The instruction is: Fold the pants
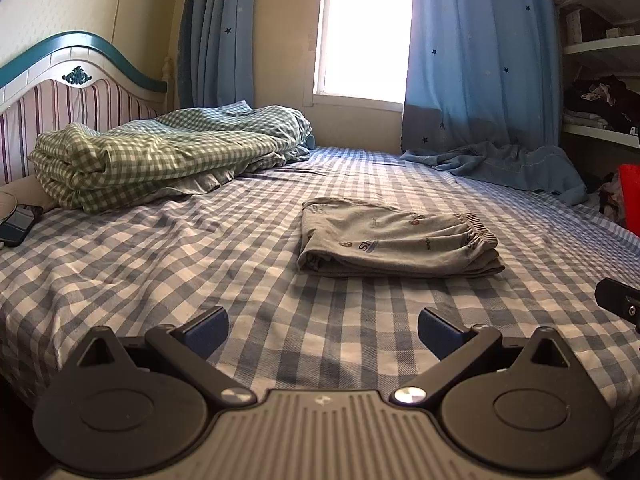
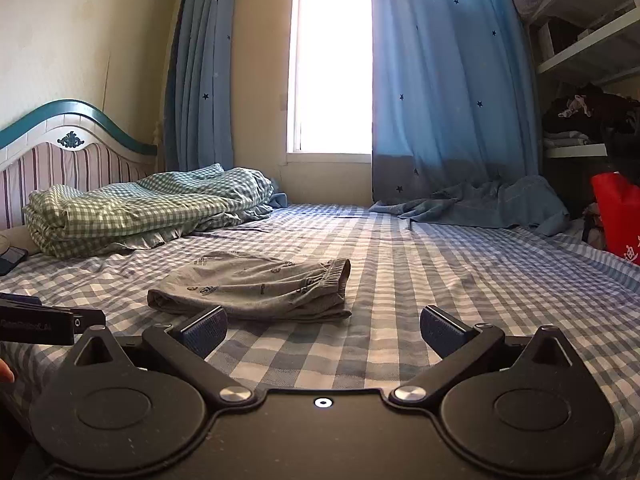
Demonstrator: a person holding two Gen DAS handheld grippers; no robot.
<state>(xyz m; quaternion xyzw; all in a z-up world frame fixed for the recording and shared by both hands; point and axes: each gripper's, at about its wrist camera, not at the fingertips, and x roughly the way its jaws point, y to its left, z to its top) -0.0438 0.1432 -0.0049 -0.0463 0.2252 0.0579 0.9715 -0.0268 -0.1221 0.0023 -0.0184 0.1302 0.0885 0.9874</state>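
1 pair of grey printed cotton pants (image 1: 394, 244), folded into a soft rectangular bundle of several layers, ribbed elastic waistband at its right end. It lies flat on the blue-and-white checked bed sheet (image 1: 160, 264), near the middle of the bed, apart from both tools.

2 black plastic grippers with blue textured pads. Left gripper (image 1: 322, 330): jaws spread wide, holding nothing, low over the sheet short of the bundle. Right gripper (image 2: 323, 330): jaws likewise wide and empty, the bundle just beyond its left finger (image 2: 204, 330).

1 green-and-white gingham quilt (image 1: 160, 152), thick, loosely folded, puckered along its edge, at the head of the bed against the pink striped headboard with teal wooden arch (image 1: 68, 92).

1 dark smartphone (image 1: 16, 228), flat on the sheet's left edge below the quilt.

2 blue star-printed curtains (image 1: 480, 60), hanging either side of a bright window (image 1: 364, 28); the right one's hem pools in crumpled folds on the far side of the bed.

1 set of white shelves (image 2: 584, 56) at right, holding dark heaped clothing; 1 red glossy bag (image 2: 618, 216) below.
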